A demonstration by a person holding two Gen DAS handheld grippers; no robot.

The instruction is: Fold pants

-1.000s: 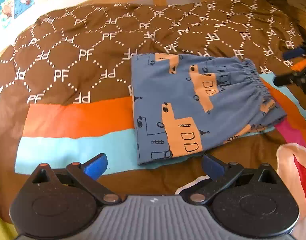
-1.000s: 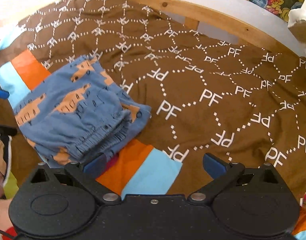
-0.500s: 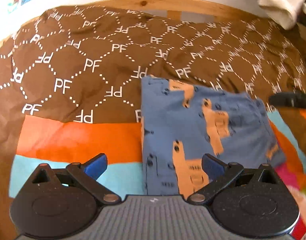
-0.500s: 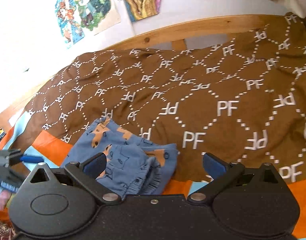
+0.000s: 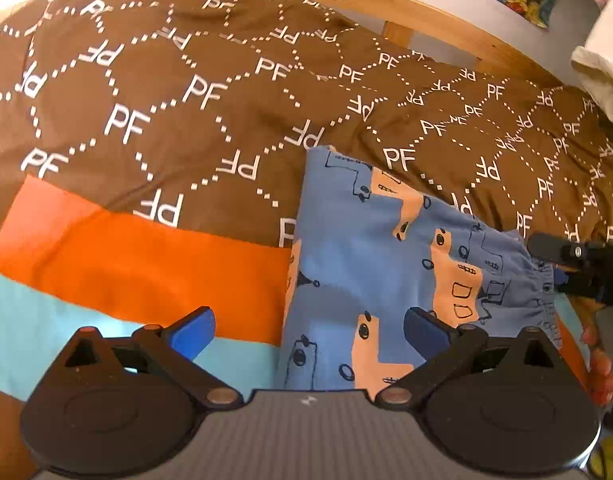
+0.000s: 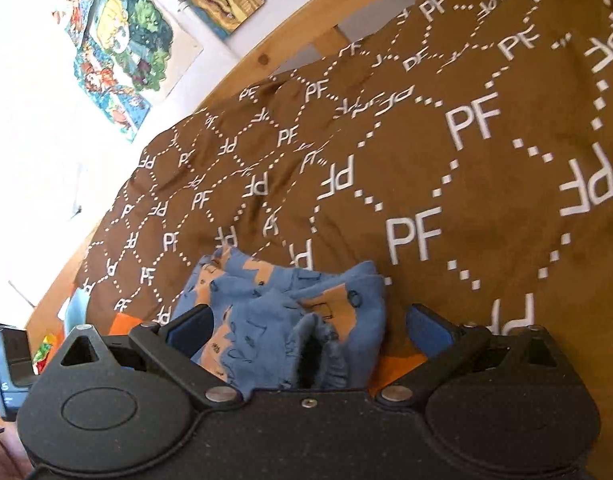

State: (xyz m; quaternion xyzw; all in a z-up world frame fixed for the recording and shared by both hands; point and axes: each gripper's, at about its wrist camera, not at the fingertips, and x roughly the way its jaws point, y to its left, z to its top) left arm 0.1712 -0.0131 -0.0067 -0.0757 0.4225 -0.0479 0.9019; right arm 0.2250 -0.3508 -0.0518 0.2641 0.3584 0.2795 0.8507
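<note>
The blue pants (image 5: 386, 264) with tan print lie folded into a flat rectangle on the brown bedspread (image 5: 166, 120). My left gripper (image 5: 308, 330) is open, its right finger over the pants' near left edge. My right gripper (image 6: 308, 326) is open and straddles the gathered elastic waistband of the pants (image 6: 290, 320) at their right end. The right gripper also shows in the left wrist view (image 5: 562, 264), low against the waistband. Neither gripper holds cloth.
The bedspread has orange (image 5: 138, 256) and light blue (image 5: 34, 320) stripes near me. A wooden bed rail (image 5: 426, 12) runs along the far side below a white wall with posters (image 6: 122, 48). A pale pillow (image 5: 602, 72) sits at the far right.
Both grippers have moved in close and low to the pants. The right gripper now straddles the waistband; the left has shifted toward the pants' left edge. The pants stay folded.
</note>
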